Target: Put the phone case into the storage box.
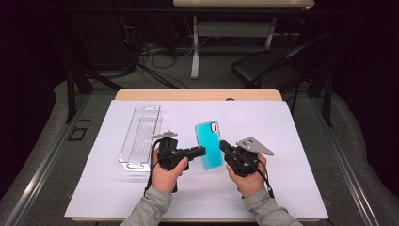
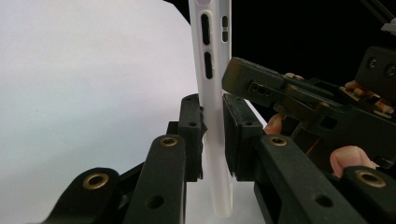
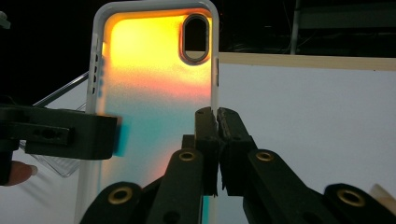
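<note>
Gripping a phone case from both sides above the white sheet

Holding between the two claws, the phone case (image 1: 210, 145) is sitting off the surface, near the middle of the white sheet (image 1: 291, 141), with its camera cutout at the far end. In the high view its back is showing teal; in the right gripper view the same back (image 3: 154, 79) is glowing orange at the top and fading to teal lower down, with a pale translucent rim around it.

The left claw (image 1: 201, 150) is reaching in from the left and is pinching the case's left long edge. In the left gripper view the case (image 2: 214, 84) is standing edge-on between the two black pads, button slots visible above them, and both pads are pressing against the rim: closed on the case.

The right claw (image 1: 224, 146) is coming in from the right and is clamping the opposite long edge. In the right gripper view its jaws (image 3: 217, 116) are meeting almost flush, with the thin white rim caught between them: also closed on the case.

A clear plastic tray (image 1: 140, 136) is lying on the sheet to the left of the left hand (image 1: 165, 175), well apart from the case, its long axis running away from the person. The right hand (image 1: 248, 181) is wrapping the right gripper's body, grey sleeves entering from the bottom edge.
</note>
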Demonstrator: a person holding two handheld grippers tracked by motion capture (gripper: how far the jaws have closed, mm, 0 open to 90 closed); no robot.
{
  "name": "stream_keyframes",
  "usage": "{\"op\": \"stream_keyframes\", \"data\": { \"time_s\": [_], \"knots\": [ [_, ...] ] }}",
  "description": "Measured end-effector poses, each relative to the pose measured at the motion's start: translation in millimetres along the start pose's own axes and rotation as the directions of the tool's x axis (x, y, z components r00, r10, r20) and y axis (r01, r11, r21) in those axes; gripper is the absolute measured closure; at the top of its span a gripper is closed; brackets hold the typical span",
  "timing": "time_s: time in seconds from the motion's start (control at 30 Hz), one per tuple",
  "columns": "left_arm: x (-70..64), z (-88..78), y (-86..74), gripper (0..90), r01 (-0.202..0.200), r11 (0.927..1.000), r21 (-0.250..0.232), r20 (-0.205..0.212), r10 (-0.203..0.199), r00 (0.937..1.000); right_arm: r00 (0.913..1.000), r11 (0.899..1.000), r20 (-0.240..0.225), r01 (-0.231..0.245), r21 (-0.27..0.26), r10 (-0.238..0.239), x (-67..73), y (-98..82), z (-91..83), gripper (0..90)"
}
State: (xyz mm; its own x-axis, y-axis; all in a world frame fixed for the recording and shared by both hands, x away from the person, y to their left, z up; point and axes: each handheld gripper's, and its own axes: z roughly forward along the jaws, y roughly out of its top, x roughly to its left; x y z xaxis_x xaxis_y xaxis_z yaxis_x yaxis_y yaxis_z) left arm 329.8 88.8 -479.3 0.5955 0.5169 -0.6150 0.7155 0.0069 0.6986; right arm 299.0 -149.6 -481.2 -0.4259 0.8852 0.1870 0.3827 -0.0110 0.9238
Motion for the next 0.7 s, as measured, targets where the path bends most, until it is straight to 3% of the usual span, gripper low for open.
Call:
{"op": "stream_keyframes", "data": {
  "time_s": [0.4,0.7],
  "knots": [
    [1.8,-0.2,0.5,80.7,0.037,0.9993,-0.004,0.011,-0.037,0.9993,1.0,1.0,-0.003,0.0,-0.002,0.0,-0.4,-0.3,0.1,87.5],
    [2.1,-0.4,0.3,81.0,0.043,0.9991,-0.003,0.018,-0.043,0.9989,1.0,1.0,-0.007,0.003,-0.007,-0.003,-1.0,-1.2,0.4,87.6]
  ]
}}
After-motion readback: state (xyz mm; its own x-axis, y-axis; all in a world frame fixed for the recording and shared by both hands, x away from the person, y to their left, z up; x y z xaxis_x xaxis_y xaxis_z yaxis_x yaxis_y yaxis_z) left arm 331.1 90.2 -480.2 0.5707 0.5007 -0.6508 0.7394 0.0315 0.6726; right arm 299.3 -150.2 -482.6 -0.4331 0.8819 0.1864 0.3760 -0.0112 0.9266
